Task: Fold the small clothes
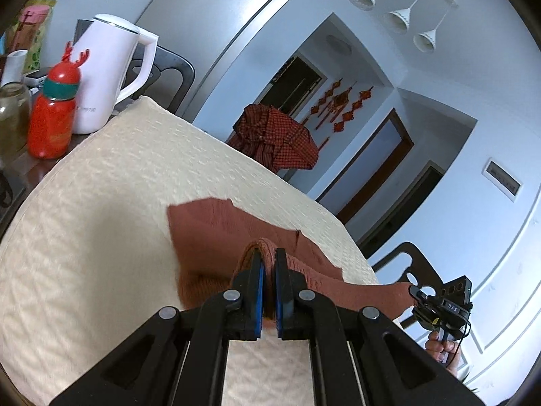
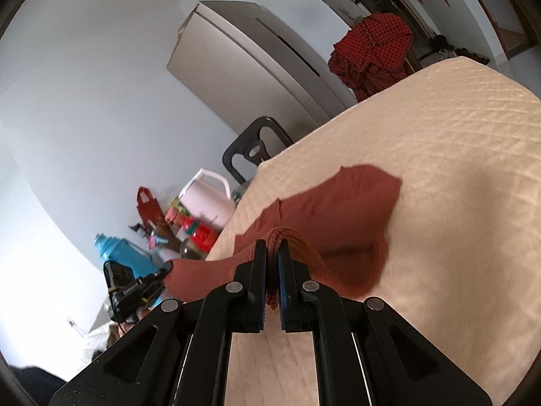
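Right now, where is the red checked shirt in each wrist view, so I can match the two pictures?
Left wrist: the red checked shirt hangs centre, just beyond the cream tablecloth's far edge.
Right wrist: the shirt sits upper right, again past the far edge.
Shared landmark: the white kettle.

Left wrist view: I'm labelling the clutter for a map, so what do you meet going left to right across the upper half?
Red antler-capped bottle → white kettle → dark chair back → red checked garment → red knot wall ornaments → white pendant lamps.

Garment on cloth; kettle behind.
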`<state>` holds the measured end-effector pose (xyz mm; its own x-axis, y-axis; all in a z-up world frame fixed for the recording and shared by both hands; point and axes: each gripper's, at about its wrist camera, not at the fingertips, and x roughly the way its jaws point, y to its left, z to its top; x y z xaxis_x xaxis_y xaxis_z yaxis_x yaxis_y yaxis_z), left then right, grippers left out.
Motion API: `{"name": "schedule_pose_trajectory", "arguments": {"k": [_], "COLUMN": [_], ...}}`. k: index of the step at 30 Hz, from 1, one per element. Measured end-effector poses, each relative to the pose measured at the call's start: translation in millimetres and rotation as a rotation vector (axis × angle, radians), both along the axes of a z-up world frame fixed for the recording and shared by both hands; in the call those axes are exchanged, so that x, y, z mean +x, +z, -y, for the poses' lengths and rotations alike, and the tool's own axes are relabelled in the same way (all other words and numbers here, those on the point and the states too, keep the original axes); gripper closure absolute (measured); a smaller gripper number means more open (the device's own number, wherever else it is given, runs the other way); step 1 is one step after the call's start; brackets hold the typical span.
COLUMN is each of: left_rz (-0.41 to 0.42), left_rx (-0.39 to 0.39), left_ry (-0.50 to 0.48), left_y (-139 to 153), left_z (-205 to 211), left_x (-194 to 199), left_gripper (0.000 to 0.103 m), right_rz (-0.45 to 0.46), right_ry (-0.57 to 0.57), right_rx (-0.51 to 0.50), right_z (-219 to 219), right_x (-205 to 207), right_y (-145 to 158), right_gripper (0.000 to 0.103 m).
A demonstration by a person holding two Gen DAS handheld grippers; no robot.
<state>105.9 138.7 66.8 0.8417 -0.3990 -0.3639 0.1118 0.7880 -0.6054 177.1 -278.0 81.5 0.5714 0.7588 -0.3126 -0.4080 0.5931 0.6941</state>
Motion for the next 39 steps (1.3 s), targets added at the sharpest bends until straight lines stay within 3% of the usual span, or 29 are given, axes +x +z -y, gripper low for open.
{"name": "schedule_pose_trajectory", "arguments": {"k": [9,17,25,33,35,37,39], "left_rz": [-0.048,-0.210,-0.239,-0.313,-0.337,-0.350,-0.338], "left_rx": [0.012,-0.017,-0.046,-0.096,-0.143,-0.190,-0.186], "left_ry": [0.005,0.018,0.020,0.040,0.049,0.063,0.119], "left_y": [-3,-54,-61,-82,-86,-89,-85], "left_z": [-10,-14,-16,-23,-27,-34,-39], "left_x": [72,129,157,178,179,179,176], "left_gripper": [0.096,0.096,0.096,0.096,0.094,0.086,0.065], "right_rz": [-0.016,-0.194,-0.233,-0.340,-0.371,-0.392,-0.387], "right_ry": [-0.011,-0.054,-0.069,-0.098,-0.106,-0.138,-0.174], "right_rx": [-0.006,-0.003,0.009,0.046,0.048,0.059,0.074], "right_z": [-11,-9,-10,-12,-13,-9,-3], "right_x": [70,126,157,193,199,203,204], "right_y": [6,-46,-49,-73,-77,-79,-78], "right_gripper": [0.098,0.098,0.098,0.095,0.095,0.081,0.074]}}
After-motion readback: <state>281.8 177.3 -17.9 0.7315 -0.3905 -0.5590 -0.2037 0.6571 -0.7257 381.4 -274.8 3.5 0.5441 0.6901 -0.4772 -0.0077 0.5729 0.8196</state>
